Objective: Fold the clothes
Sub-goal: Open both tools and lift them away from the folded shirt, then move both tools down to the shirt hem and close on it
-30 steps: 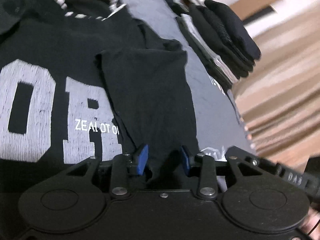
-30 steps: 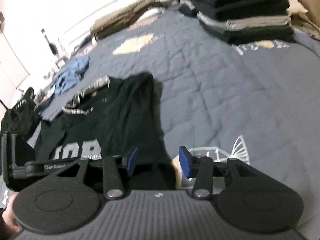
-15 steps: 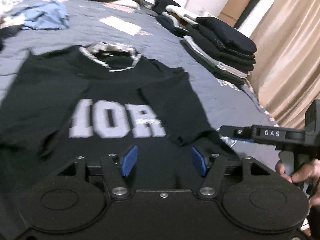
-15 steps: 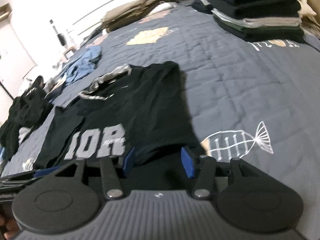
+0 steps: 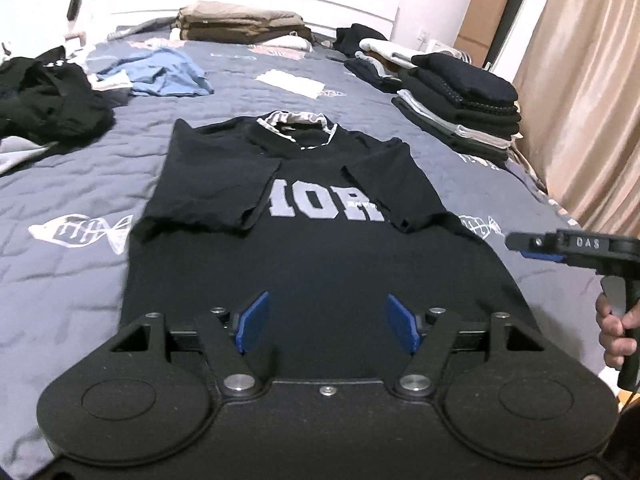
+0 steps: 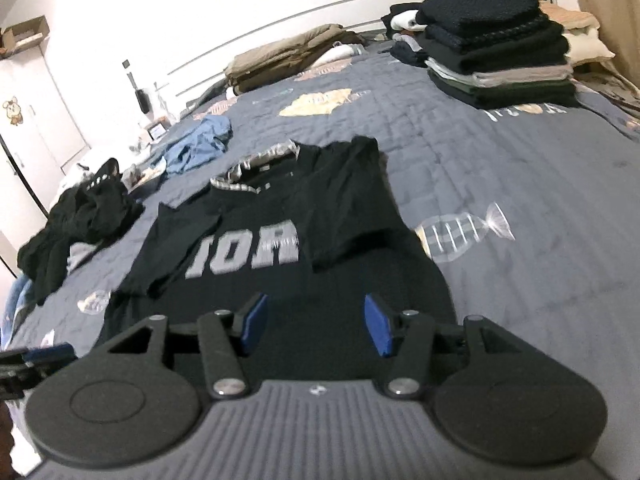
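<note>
The black T-shirt [image 5: 320, 248] lay flat, front up, near the middle of the bed's grey quilt [image 5: 80, 160], its hem toward the foot edge and its striped collar [image 5: 298, 120] toward the headboard. Both short sleeves were folded inward over the chest, partly covering large pale letters of which only "IOR" could be read.

The left gripper [image 5: 327, 324] hovered over the hem with its two blue fingers [image 5: 253, 322] spread wide, holding nothing. The right gripper [image 6: 317, 324] was likewise wide open and empty above the hem; in the left view it showed at the right edge, marked "DAS", held by a hand [image 5: 616, 334].

One stack of folded dark clothes [image 5: 464, 108] stood near the quilt's right edge, with "NOM"-like lettering on the quilt beside it, too blurred to read surely. One folded tan pile [image 5: 240, 24] sat by the headboard. One crumpled blue garment [image 5: 168, 74] and one heap of black clothes [image 5: 48, 100] lay toward the left edge. Two white fish drawings [image 5: 80, 230] flanked the shirt on the quilt.
</note>
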Motion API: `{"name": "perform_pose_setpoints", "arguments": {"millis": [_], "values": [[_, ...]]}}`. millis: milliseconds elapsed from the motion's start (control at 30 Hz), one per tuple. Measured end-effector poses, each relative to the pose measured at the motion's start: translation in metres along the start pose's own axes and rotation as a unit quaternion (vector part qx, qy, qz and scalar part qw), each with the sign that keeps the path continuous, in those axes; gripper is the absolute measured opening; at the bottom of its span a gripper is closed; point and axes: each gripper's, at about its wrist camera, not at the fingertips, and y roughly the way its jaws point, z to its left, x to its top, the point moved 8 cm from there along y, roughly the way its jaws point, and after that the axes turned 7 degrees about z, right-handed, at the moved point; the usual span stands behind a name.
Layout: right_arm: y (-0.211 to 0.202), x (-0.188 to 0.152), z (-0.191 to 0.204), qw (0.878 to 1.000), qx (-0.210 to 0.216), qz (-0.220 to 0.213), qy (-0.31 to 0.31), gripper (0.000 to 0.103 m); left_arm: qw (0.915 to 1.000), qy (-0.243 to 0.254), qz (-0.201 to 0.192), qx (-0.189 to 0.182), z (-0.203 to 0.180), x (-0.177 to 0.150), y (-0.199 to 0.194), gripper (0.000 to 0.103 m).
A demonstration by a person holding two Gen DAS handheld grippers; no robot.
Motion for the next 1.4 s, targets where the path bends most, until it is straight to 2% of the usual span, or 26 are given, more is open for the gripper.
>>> {"name": "perform_pose_setpoints", "arguments": {"millis": [200,433,600,733,900,1100,1267,1400], "values": [[-0.02,-0.044,-0.001,1.0,-0.019,0.005,-0.009,0.053,0.9999,0.004,-0.01,0.006,0.005,-0.027,-0.013,0.066],[-0.039,-0.074,-0.003,0.999,-0.034,0.006,-0.031,0.053,0.9997,0.013,-0.015,0.011,0.006,-0.058,-0.022,0.067],[-0.049,-0.085,-0.004,0.998,-0.043,0.005,-0.038,0.053,0.9992,0.029,-0.019,0.018,0.003,-0.071,-0.029,0.067],[-0.053,-0.09,-0.002,0.999,-0.031,0.004,-0.036,0.053,0.9984,0.047,-0.018,0.025,0.002,-0.079,-0.035,0.068],[-0.054,-0.1,-0.007,0.999,-0.033,0.017,-0.035,0.053,0.9981,0.05,-0.006,0.037,0.017,-0.091,-0.042,0.069],[-0.058,-0.109,-0.018,0.999,-0.031,0.025,-0.008,0.054,0.9985,0.027,0.003,0.048,0.047,-0.106,-0.056,0.07],[-0.07,-0.119,-0.029,0.996,-0.073,0.054,0.005,0.054,0.9976,0.006,0.012,0.068,0.061,-0.119,-0.075,0.07],[-0.086,-0.122,-0.03,0.995,-0.073,0.061,-0.003,0.054,0.9978,-0.022,0.024,0.058,0.069,-0.127,-0.087,0.07]]}}
